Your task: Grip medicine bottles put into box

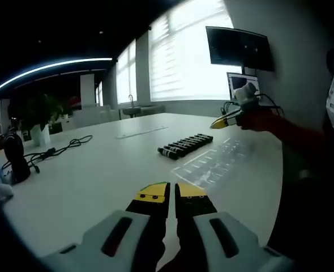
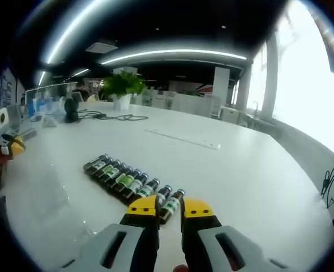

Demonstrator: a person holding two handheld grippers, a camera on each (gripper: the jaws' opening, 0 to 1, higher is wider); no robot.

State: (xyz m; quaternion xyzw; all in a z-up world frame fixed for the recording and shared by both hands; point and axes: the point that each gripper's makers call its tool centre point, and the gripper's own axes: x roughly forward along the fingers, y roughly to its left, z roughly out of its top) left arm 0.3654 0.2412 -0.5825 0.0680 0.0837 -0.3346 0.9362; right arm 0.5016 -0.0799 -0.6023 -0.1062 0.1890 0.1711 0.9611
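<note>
A row of several small dark medicine bottles (image 1: 185, 145) with green and blue labels lies on the white table (image 1: 99, 175). Beside the row lies a clear plastic tray (image 1: 218, 161). My left gripper (image 1: 172, 191) hovers low over the near table edge, shut and holding nothing. My right gripper (image 2: 170, 208) is slightly open, its yellow tips just short of the near end of the bottle row (image 2: 130, 180), with nothing between them. From the left gripper view, the right gripper (image 1: 226, 120) hangs above the table past the bottles, on a red sleeve (image 1: 280, 129).
Black cables (image 1: 59, 148), a dark round device (image 1: 13, 156) and a potted plant (image 1: 39, 116) sit at the table's far side. A monitor (image 1: 242, 85) stands by the window. The left gripper (image 2: 11, 146) shows at the left edge of the right gripper view.
</note>
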